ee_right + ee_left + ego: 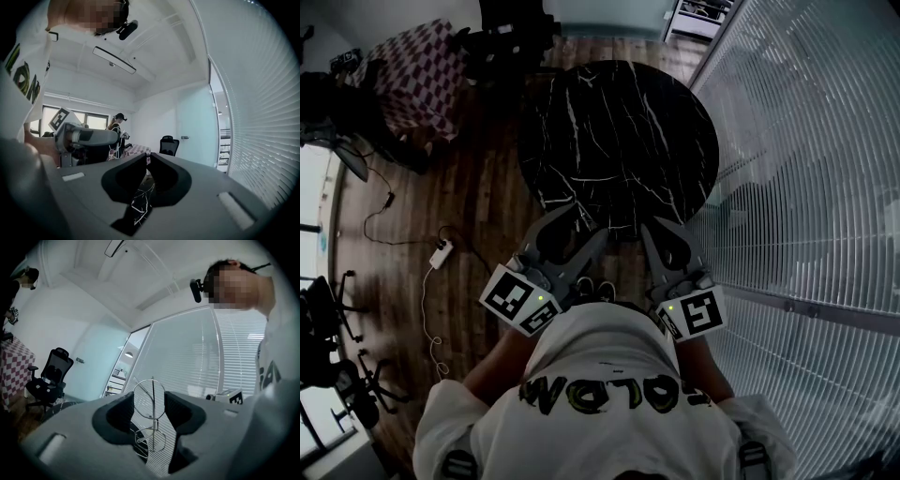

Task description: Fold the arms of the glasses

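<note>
At the far left of the head view a checked cloth (417, 75) covers a stand. Nearer, a white power strip (441, 253) lies on the wooden floor (478, 187) with its cable trailing.

The left tool (150, 397) is held level in front of the person's white shirt (609, 375), its tips at the near rim of the round black marble surface (619, 141). It pinches the glasses (151, 418) - a thin wire frame standing on end between the two pads. One lens ring rises above the tips and the other sits lower in the gap. A fine wire arm runs as a straight line across the rings; whether the arms are folded cannot be made out. The glasses hang clear of the surface, touching only the pads.

To the right, near but apart from the left one, the right tool (146, 158) also points level toward the surface edge. Its jaws are drawn together at the tips with barely a slit between them, and nothing shows in it - only the marble veins below.

White slatted blinds (806, 169) fill the right side.
</note>
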Available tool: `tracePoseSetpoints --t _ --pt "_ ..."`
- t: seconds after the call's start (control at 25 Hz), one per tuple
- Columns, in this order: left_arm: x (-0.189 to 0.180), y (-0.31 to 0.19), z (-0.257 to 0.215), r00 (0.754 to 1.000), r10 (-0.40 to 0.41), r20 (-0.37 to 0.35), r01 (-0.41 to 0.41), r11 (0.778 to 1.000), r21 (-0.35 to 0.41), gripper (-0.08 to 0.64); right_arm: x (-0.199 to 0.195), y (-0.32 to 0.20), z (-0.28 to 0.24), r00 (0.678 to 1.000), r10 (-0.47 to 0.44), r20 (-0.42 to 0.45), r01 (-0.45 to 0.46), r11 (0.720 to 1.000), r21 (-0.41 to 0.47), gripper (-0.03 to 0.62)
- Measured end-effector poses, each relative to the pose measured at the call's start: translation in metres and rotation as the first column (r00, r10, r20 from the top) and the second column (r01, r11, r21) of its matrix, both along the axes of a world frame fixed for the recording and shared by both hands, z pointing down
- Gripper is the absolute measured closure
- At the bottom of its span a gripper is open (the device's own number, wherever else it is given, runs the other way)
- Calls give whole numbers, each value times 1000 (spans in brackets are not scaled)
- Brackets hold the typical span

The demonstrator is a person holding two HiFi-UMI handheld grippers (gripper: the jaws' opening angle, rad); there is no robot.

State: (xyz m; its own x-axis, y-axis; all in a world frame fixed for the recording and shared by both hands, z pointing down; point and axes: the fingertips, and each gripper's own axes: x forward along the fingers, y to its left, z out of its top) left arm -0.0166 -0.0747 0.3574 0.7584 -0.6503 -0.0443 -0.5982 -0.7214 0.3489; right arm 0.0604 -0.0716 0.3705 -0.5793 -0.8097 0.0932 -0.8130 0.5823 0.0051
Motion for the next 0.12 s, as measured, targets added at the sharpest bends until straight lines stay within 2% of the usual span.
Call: tracePoseSetpoints --t 0.12 --pt "1 -1 0 1000 -1 -1 1 1000 1 353 2 -2 0 1000 -1 0 1 1000 1 565"
